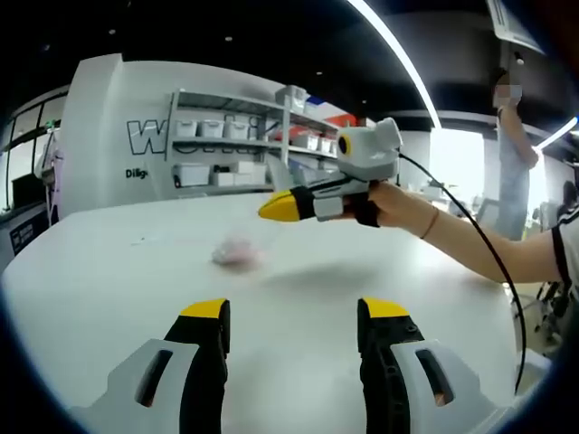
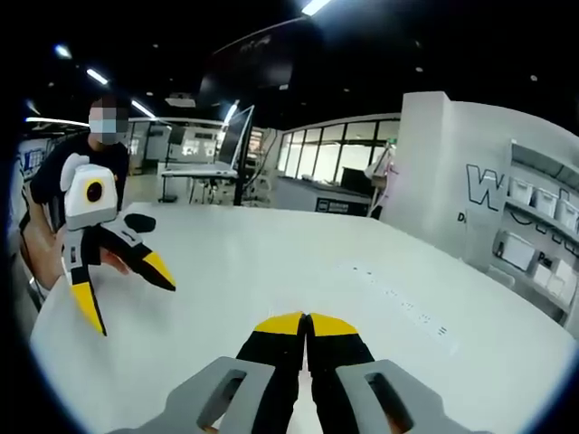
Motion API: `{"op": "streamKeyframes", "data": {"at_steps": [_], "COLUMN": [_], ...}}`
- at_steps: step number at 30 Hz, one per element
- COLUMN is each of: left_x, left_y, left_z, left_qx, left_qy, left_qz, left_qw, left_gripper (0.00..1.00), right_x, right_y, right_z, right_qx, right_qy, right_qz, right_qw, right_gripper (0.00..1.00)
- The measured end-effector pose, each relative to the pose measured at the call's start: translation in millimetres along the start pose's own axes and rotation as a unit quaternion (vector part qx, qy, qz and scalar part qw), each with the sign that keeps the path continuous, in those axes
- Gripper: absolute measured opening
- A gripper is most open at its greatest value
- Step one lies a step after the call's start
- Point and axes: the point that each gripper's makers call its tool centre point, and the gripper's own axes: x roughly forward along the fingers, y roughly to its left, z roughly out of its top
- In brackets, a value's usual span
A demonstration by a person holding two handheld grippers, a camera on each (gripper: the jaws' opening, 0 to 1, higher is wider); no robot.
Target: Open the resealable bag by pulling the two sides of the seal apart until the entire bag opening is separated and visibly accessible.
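A small pinkish clear bag (image 1: 237, 253) lies blurred on the white table (image 1: 109, 280), a little beyond my left gripper (image 1: 295, 318). That gripper's yellow-tipped jaws stand wide open with nothing between them. My right gripper (image 1: 276, 207) comes in from the right, held by a hand (image 1: 391, 204), and hovers above and just right of the bag with its jaws together. In the right gripper view the right gripper (image 2: 306, 324) is shut and holds nothing, above bare table (image 2: 298, 262). The open left gripper (image 2: 131, 298) hangs at the left there.
Shelves with white bins (image 1: 231, 145) line a white wall behind the table. A person (image 1: 514, 154) stands at the far right. A black cable (image 1: 493, 262) trails from the right gripper. Desks and windows (image 2: 317, 163) lie beyond the table's far edge.
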Motion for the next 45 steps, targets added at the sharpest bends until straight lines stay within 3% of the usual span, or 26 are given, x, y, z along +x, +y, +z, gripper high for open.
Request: {"op": "streamKeyframes", "data": {"at_steps": [12, 24, 45], "left_x": [-1, -1, -3], "left_y": [-0.8, -1.8, -0.4], "left_z": [1.1, 2.2, 3.2], "left_qx": [-0.002, -0.004, -0.003], "left_qy": [-0.004, -0.007, -0.01], "left_qz": [-0.002, -0.005, -0.002], "left_qw": [1.0, 1.0, 0.9999], "left_gripper": [0.57, 0.57, 0.57], "right_x": [-3, -10, -19], "right_y": [8, 24, 33], "right_z": [-9.1, -31.8, -44.9], "right_qx": [-0.006, -0.011, 0.001], "right_qy": [0.018, 0.048, 0.061], "right_qz": [0.008, 0.012, 0.003], "right_qw": [0.9998, 0.9987, 0.9981], "right_gripper": [0.0, 0.01, 0.05]}}
